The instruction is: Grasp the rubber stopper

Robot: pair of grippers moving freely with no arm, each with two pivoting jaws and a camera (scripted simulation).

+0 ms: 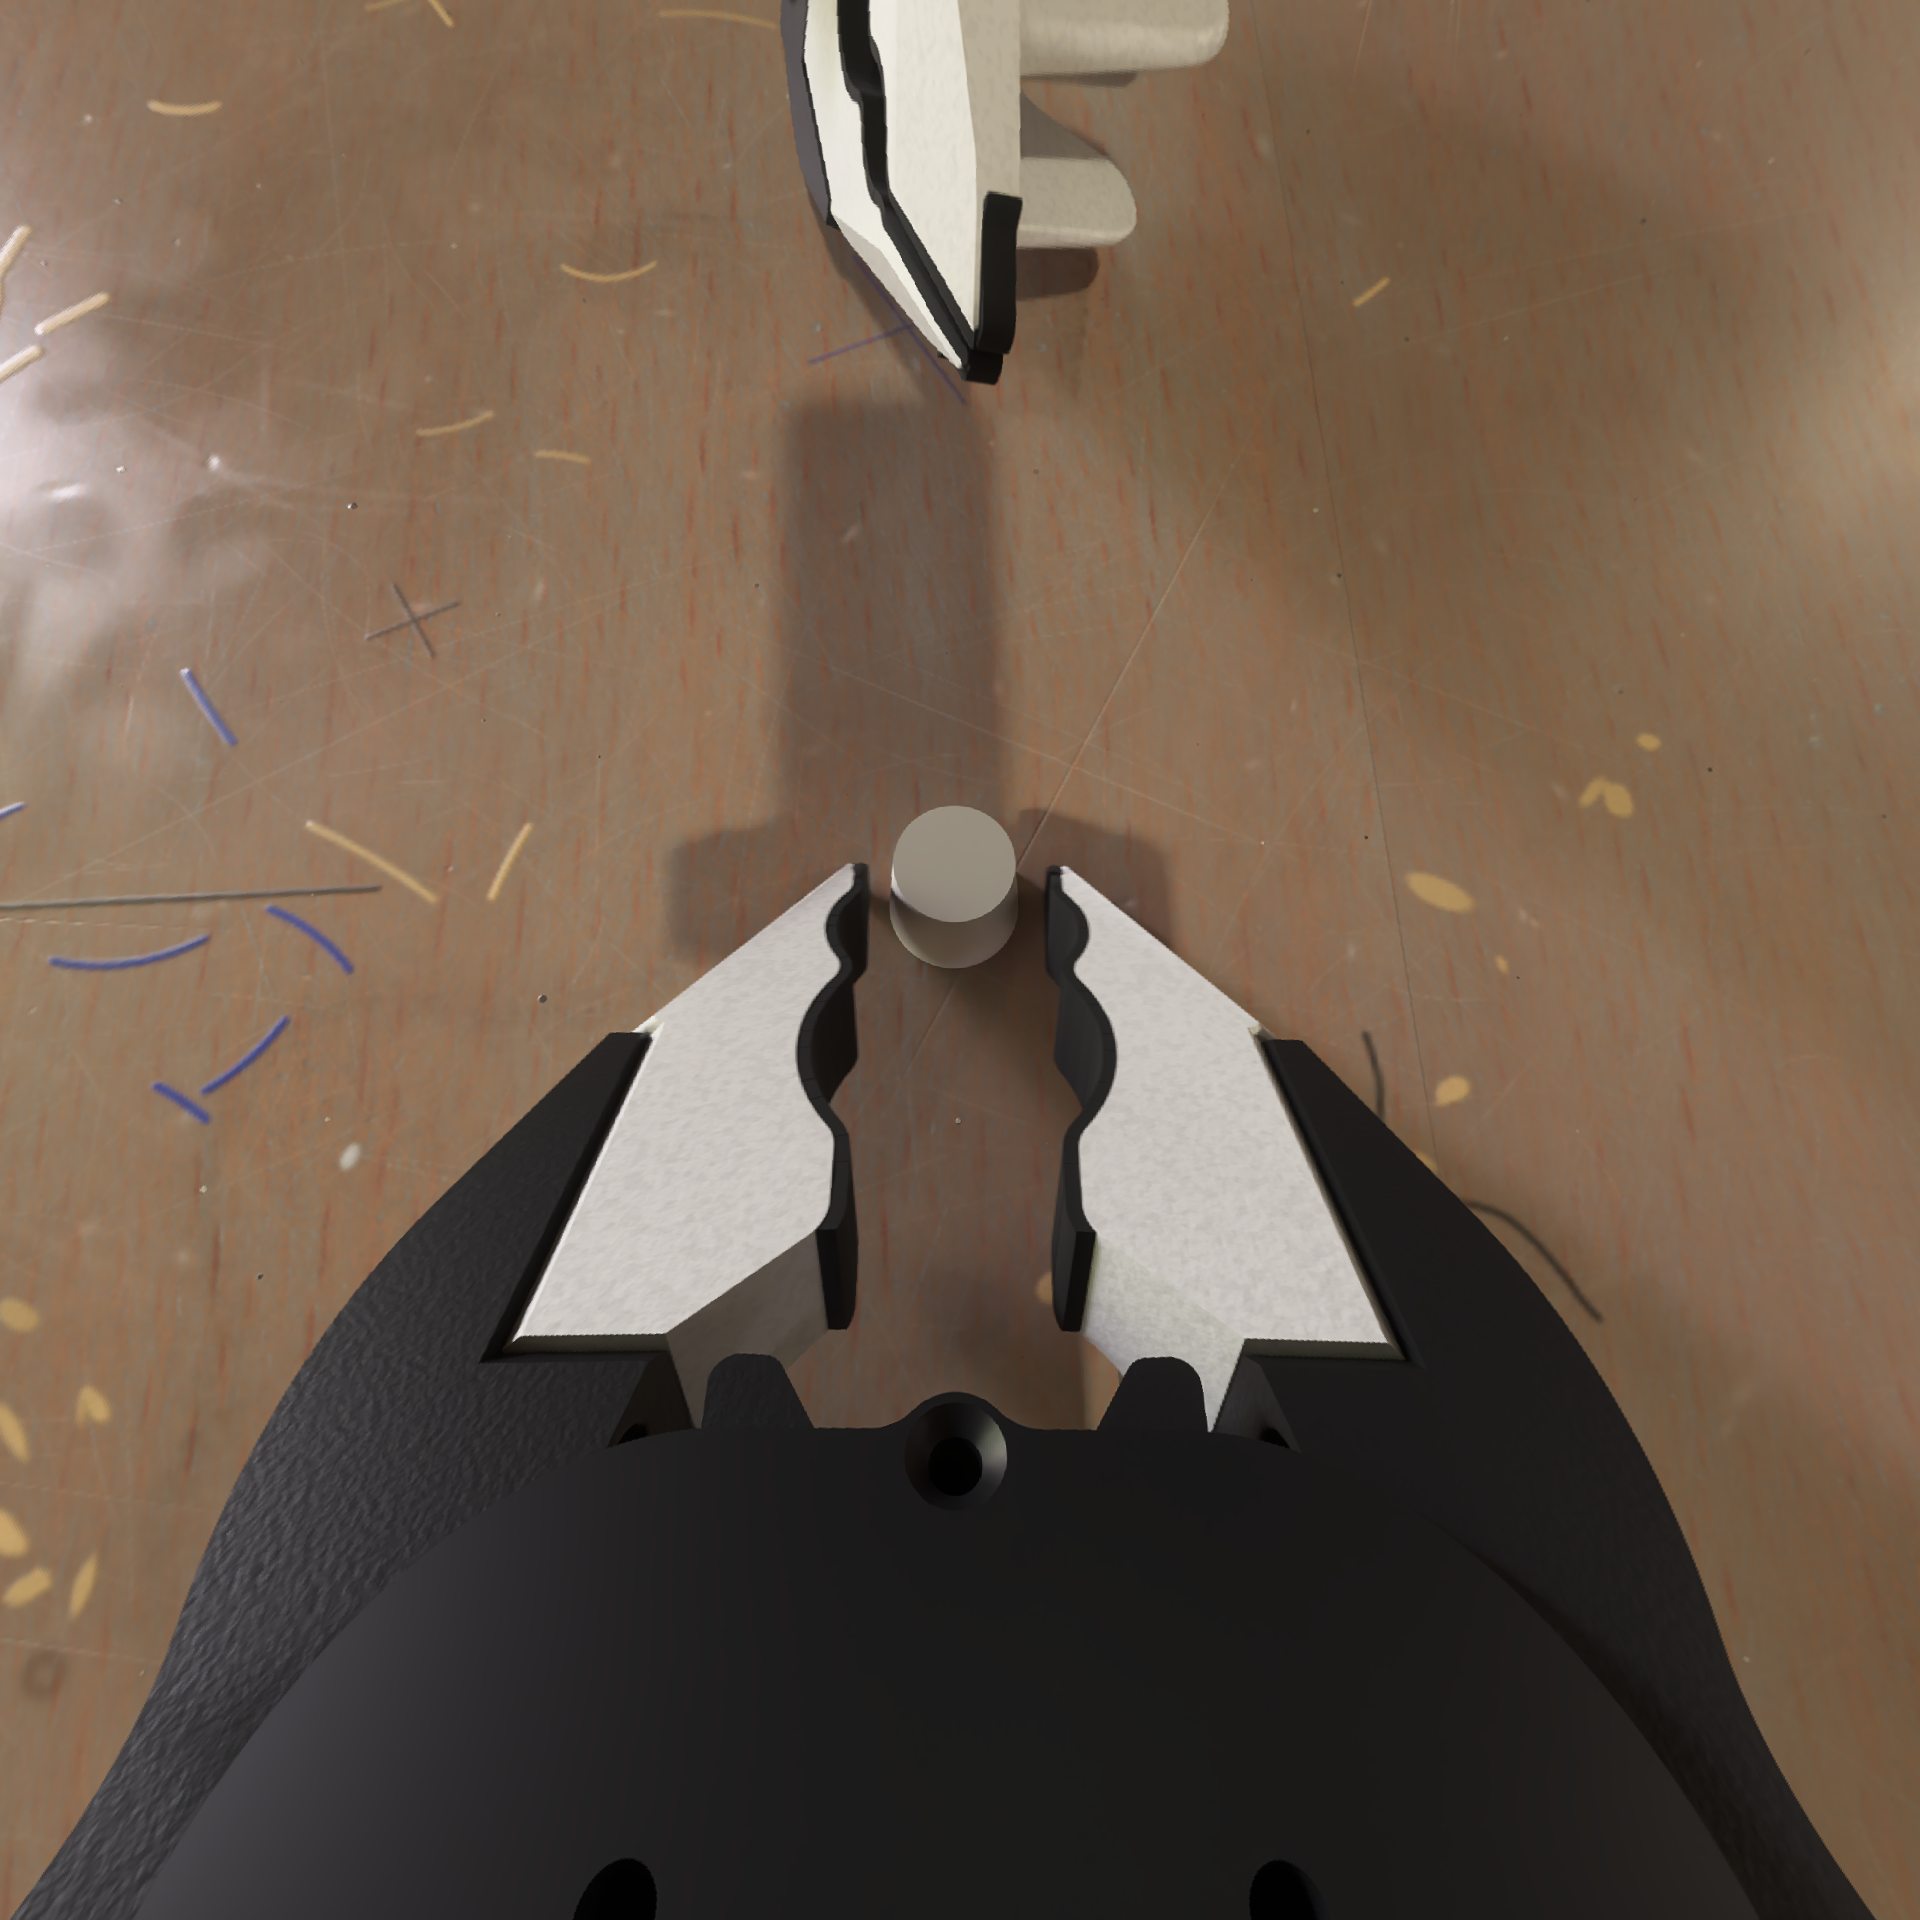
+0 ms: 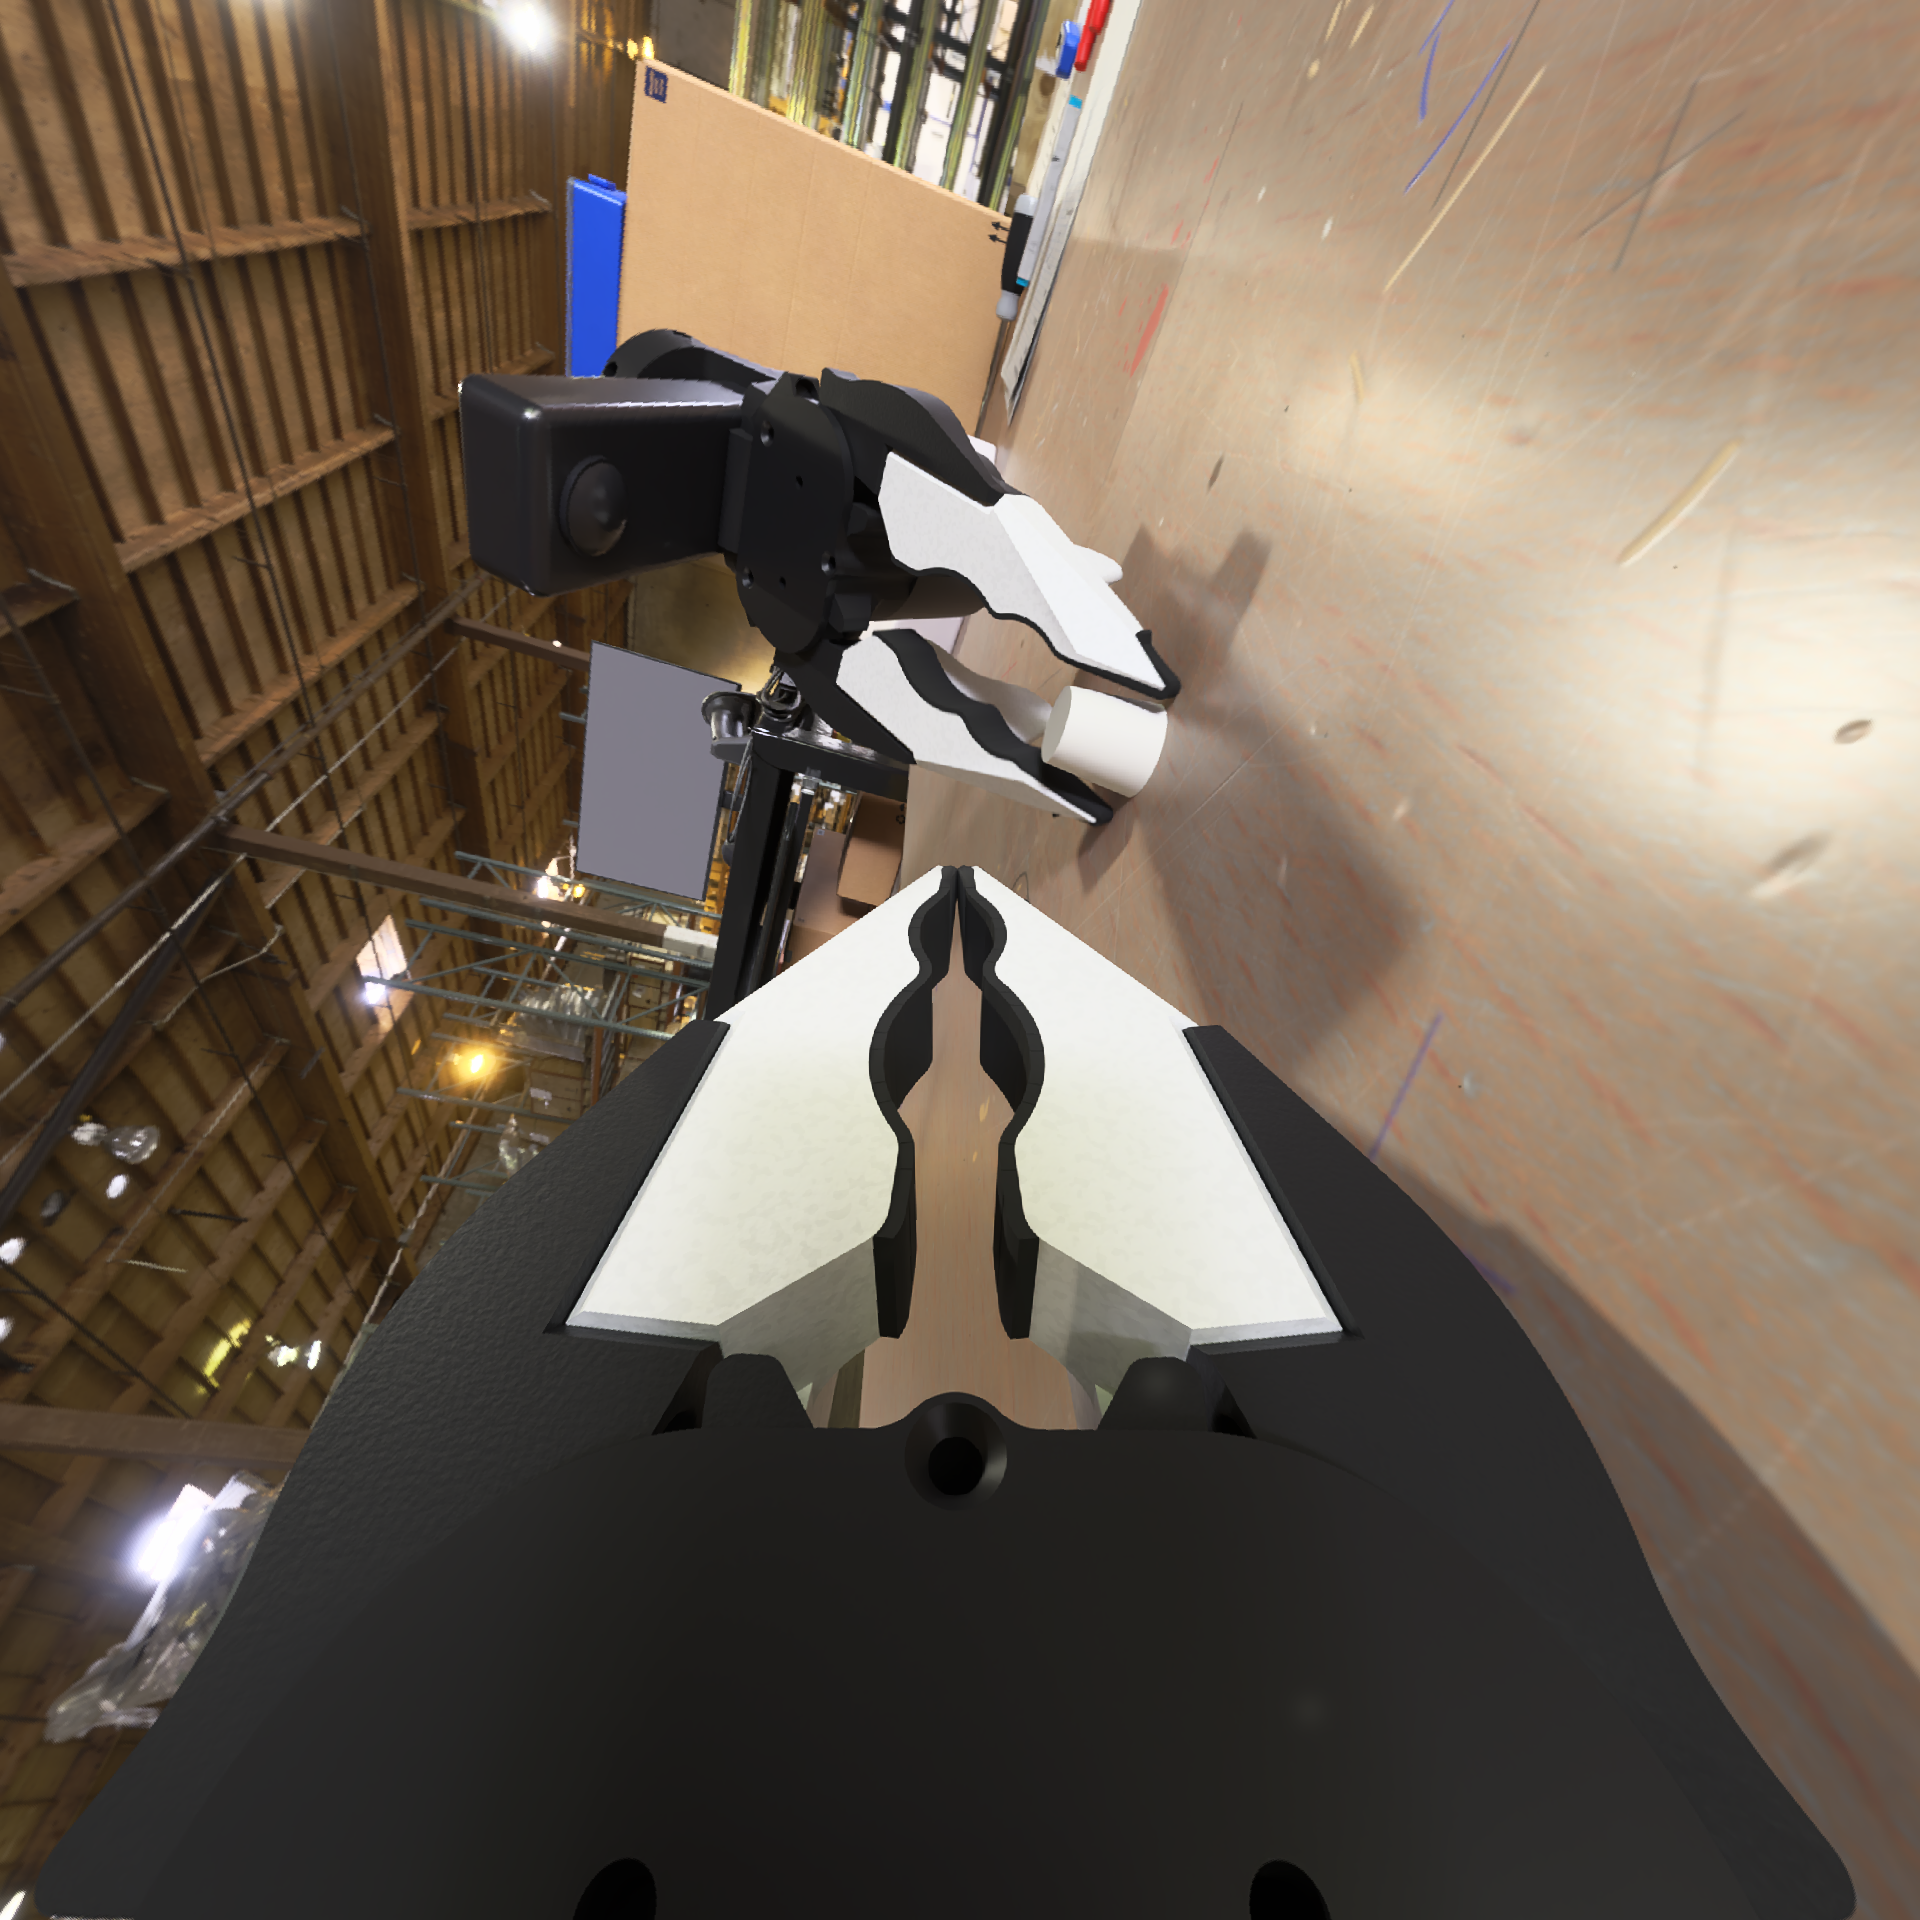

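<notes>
The small pale-grey cylindrical rubber stopper (image 1: 953, 883) stands upright on the scratched brown wooden table (image 1: 1455, 582), between the left gripper (image 1: 956, 883)'s parted, wavy black-padded tips. At twelve o'clock hangs the right gripper (image 1: 982, 353), jaws pressed together, empty.

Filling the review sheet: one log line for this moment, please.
left gripper: open, straddling small pale grey cylindrical rubber stopper | stopper: upright on scuffed brown wooden table | right gripper: shut, empty

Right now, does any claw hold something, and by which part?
Nothing is held. The left claw is open around the rubber stopper, with gaps on both sides. The right claw is shut and empty.
</notes>
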